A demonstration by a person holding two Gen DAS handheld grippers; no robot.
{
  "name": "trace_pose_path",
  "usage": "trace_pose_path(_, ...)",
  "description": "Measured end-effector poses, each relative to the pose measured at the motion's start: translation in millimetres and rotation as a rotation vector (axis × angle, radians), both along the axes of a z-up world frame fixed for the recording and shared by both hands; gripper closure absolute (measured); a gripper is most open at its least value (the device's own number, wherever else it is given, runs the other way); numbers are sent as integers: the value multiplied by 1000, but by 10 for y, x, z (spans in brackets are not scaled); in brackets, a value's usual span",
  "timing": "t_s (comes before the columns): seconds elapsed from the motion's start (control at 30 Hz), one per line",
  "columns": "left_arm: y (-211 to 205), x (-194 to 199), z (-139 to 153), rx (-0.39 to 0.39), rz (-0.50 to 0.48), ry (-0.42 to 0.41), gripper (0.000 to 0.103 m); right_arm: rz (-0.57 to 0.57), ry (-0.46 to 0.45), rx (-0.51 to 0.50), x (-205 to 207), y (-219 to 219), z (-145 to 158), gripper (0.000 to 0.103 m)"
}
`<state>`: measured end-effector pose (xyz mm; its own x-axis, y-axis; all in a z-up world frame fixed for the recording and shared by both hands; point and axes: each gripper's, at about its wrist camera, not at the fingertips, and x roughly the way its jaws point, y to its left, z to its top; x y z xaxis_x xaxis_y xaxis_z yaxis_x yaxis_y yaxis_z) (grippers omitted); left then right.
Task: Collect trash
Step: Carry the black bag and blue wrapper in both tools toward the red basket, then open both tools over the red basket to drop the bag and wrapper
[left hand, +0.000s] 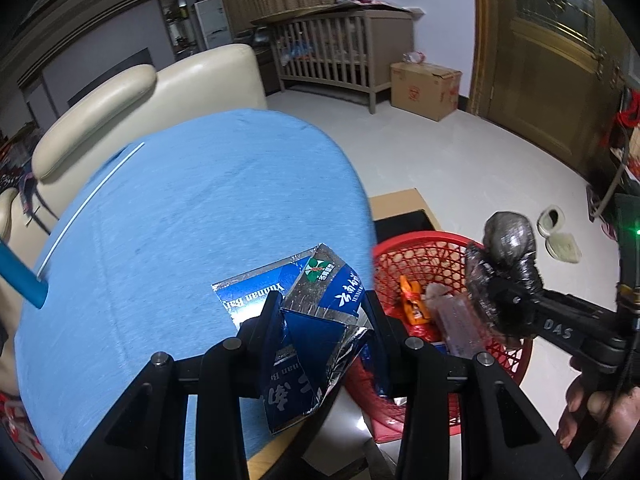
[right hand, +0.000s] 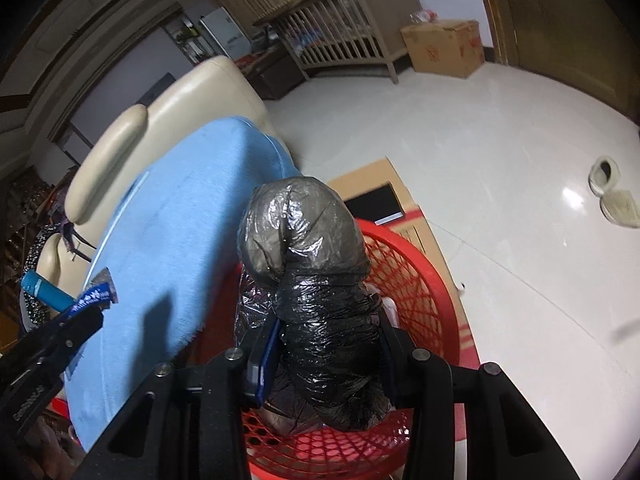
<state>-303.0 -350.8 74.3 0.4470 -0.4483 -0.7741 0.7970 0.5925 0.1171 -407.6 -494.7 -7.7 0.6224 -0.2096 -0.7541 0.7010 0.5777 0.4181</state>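
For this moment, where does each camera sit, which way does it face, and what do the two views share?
Left wrist: on the left gripper, looking forward and down over the blue cloth; its fingers clamp a blue carton. The right gripper and a hand show at right.
Right wrist: on the right gripper, looking down over the red basket; it grips a black bag. The left gripper shows at left.
Shared: cloth, basket, bag, carton, crib.

The black bag [right hand: 320,300] hides much of the red basket's [right hand: 420,280] contents.
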Motion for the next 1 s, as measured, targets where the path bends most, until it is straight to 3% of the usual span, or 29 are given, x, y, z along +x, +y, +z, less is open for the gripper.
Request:
trace_pose_path(0.13, -112, -64, -35, 14, -23, 6, 61, -5, 38, 36, -12, -42, -146, 57)
trace_pose_path(0.27, -175, -102, -49, 22, -40, 4, 61, -24, 51, 84, -55, -38, -250, 32)
trace_pose_path(1.0, -485, -308, -170, 54, -122, 27, 61, -144, -71, 56, -375, -250, 69, 31)
